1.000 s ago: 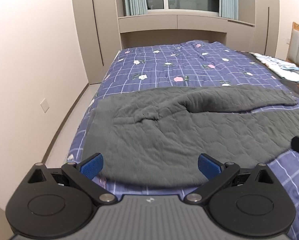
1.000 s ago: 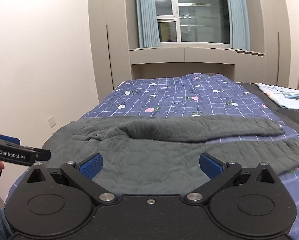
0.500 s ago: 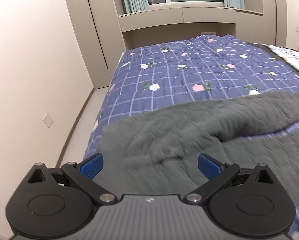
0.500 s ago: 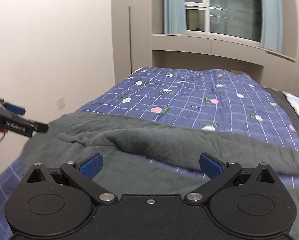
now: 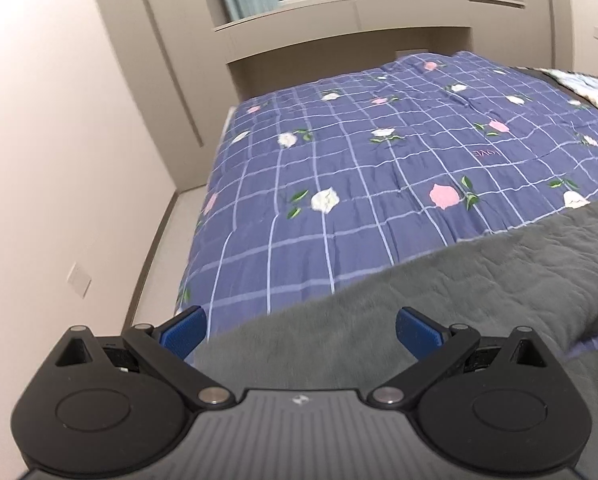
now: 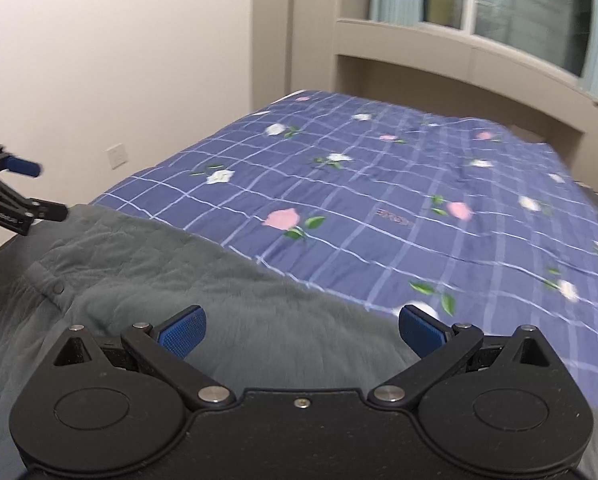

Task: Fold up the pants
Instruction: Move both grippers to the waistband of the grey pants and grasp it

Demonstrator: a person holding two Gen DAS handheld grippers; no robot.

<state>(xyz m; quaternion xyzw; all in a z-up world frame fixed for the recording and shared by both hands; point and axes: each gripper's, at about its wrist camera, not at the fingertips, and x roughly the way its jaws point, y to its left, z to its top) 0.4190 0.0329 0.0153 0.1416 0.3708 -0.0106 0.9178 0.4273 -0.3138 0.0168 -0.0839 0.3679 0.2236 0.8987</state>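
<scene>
Both grippers have dropped in low over the far edge of the dark grey quilted pants point(image 5: 439, 300) since a second ago, and the checked bedspread now fills each view.

Left gripper point(image 5: 301, 330) hangs spread wide and empty above the grey fabric near its left end; right gripper point(image 6: 301, 330) is just as wide and empty further along the same edge. The pants lie flat across the near part of the blue floral checked quilt point(image 5: 379, 168). This looks like the reach before the first fold; next, both need to settle onto the edge and pinch it.
</scene>
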